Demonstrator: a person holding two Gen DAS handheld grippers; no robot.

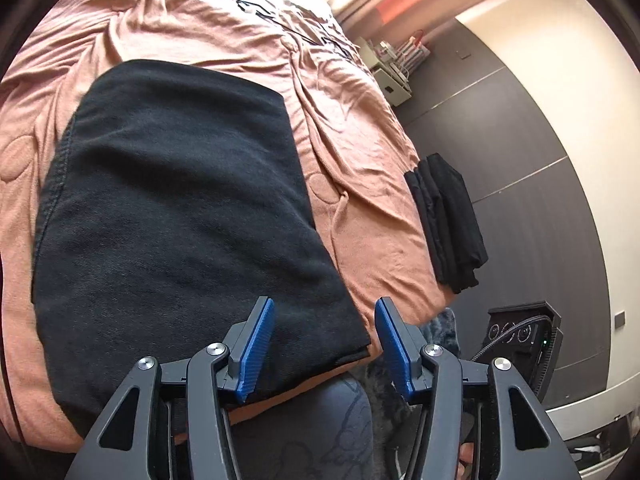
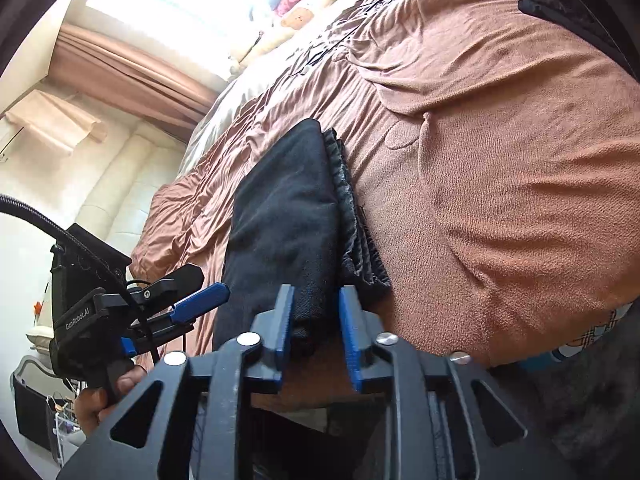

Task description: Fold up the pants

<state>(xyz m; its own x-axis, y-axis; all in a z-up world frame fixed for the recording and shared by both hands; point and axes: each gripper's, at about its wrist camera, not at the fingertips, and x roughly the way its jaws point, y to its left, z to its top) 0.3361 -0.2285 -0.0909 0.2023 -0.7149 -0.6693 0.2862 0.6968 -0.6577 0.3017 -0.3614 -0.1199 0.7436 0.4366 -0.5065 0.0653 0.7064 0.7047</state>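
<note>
pants (image 1: pixel 180 208): black, folded, flat on pink bed (image 1: pixel 360 208)
left claw (image 1: pixel 325 346): parted, gripping nothing, over near corner
right claw (image 2: pixel 316 330): parted, straddling folded edge, pads off cloth

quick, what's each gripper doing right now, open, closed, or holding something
Left gripper: open, nothing gripped, above the near corner of the folded pants.
Right gripper: open, pants edge between its fingers, not pinched.
</note>
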